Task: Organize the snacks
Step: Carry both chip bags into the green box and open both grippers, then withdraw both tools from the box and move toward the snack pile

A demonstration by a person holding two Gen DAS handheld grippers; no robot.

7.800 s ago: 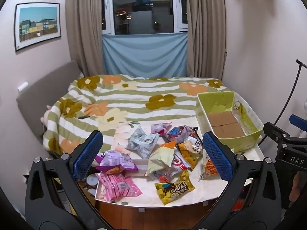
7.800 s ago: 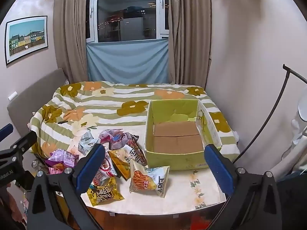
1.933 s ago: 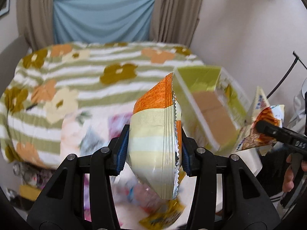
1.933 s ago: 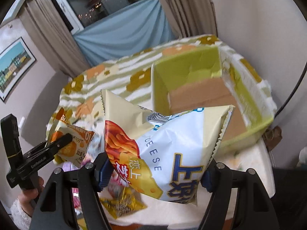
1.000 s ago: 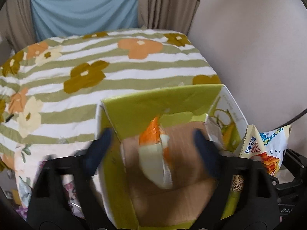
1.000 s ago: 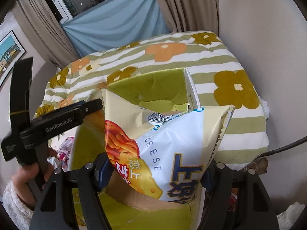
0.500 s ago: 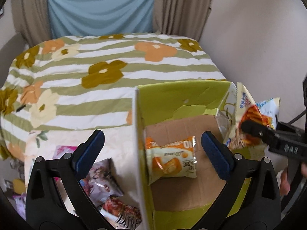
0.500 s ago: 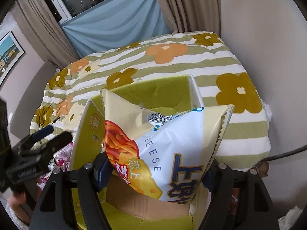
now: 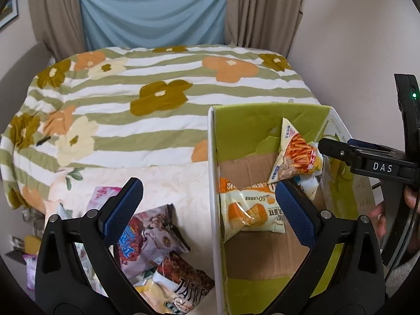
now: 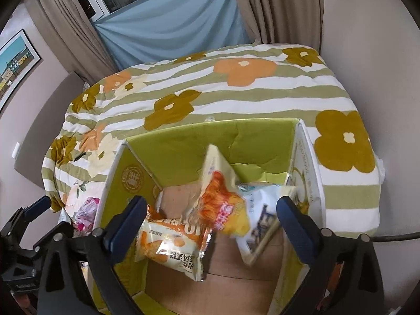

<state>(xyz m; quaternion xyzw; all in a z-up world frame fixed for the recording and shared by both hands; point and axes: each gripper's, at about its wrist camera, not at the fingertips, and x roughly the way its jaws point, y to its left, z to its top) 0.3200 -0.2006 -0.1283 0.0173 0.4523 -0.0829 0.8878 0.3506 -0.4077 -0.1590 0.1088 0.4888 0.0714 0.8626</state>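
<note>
A green cardboard box (image 9: pixel 252 128) (image 10: pixel 189 149) stands on the table by the bed. An orange and cream snack packet (image 9: pixel 249 207) (image 10: pixel 170 239) lies on its brown floor. A white cheese-stick bag (image 9: pixel 296 155) (image 10: pixel 231 210) is dropping free into the box, blurred, clear of both pads. My right gripper (image 10: pixel 210 225) is open above the box, and its arm (image 9: pixel 367 157) shows in the left wrist view. My left gripper (image 9: pixel 207 210) is open and empty over the box's left wall.
Several loose snack packets lie on the table left of the box, among them a purple bag (image 9: pixel 152 236), a TATRE bag (image 9: pixel 183 286) and a pink packet (image 10: pixel 86 210). A flowered striped bedspread (image 9: pixel 157 94) lies behind. A wall stands at the right.
My right gripper has opened and let go of the cheese-stick bag, which now falls into the box. My left gripper has drawn back left, leaving the orange packet in the box.
</note>
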